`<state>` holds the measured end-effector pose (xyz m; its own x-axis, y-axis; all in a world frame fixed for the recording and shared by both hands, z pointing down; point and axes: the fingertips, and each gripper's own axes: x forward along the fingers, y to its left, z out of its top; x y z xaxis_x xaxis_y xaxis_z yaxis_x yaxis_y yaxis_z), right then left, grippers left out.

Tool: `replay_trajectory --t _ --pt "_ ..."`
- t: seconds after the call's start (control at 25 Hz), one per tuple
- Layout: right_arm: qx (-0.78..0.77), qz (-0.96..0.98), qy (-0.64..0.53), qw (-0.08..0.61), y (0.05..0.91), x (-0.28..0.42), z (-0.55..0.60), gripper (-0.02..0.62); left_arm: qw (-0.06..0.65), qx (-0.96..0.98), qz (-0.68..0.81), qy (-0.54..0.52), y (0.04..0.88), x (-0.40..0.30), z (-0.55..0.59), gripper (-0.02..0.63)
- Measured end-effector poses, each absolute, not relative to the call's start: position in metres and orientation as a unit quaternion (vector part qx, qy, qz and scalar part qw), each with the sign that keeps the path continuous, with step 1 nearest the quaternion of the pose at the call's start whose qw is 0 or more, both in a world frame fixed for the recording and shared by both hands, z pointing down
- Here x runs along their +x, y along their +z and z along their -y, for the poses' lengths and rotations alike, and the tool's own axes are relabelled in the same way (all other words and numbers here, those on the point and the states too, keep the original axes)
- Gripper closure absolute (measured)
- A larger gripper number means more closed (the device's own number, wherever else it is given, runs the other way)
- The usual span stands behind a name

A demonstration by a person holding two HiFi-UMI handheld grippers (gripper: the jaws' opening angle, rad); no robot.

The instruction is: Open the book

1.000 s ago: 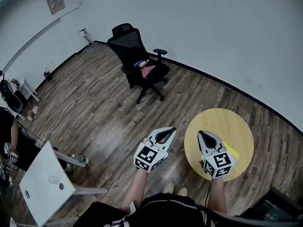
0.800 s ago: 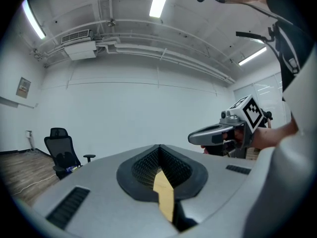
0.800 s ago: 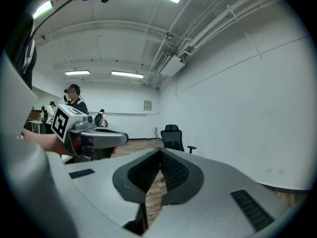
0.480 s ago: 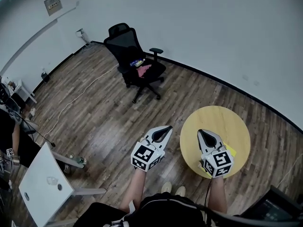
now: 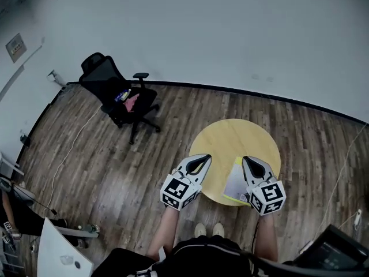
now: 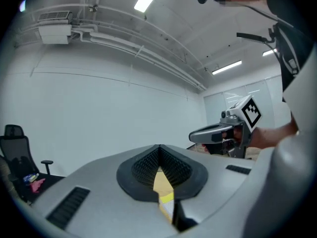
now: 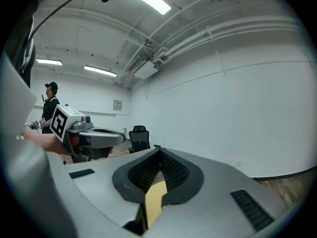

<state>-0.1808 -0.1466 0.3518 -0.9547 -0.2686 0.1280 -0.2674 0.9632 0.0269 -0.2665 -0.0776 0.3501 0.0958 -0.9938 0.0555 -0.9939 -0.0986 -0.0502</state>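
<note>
jaws pinched together, empty, on left gripper (image 5: 201, 158) and right gripper (image 5: 247, 160); book (image 5: 235, 183) lies at 6 o'clock on table (image 5: 230, 134).

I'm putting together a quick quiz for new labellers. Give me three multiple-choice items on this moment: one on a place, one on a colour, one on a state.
1. Where does the book lie?
A. on the office chair
B. on the round table
C. on the floor

2. What colour is the round table's top?
A. yellow
B. black
C. white

3. How do the right gripper jaws stand?
A. wide apart
B. shut on the book
C. together, holding nothing

Answers:
1. B, the head view shows it near the table's near edge.
2. A, the top is plain yellow.
3. C, the right gripper view shows the jaws meeting with nothing between them.
</note>
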Motion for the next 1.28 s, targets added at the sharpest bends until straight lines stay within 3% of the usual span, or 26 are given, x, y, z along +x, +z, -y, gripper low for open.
replay_trajectory --t 0.48,1.28 --pt "0.266 0.962 0.015 0.067 0.359 -0.064 0.201 0.589 -0.004 0.825 0.563 0.045 0.356 -0.161 0.151 0.606" --pt "0.215 0.969 0.059 0.104 0.416 -0.094 0.197 0.589 0.059 0.803 0.589 0.066 0.41 -0.18 0.146 0.606"
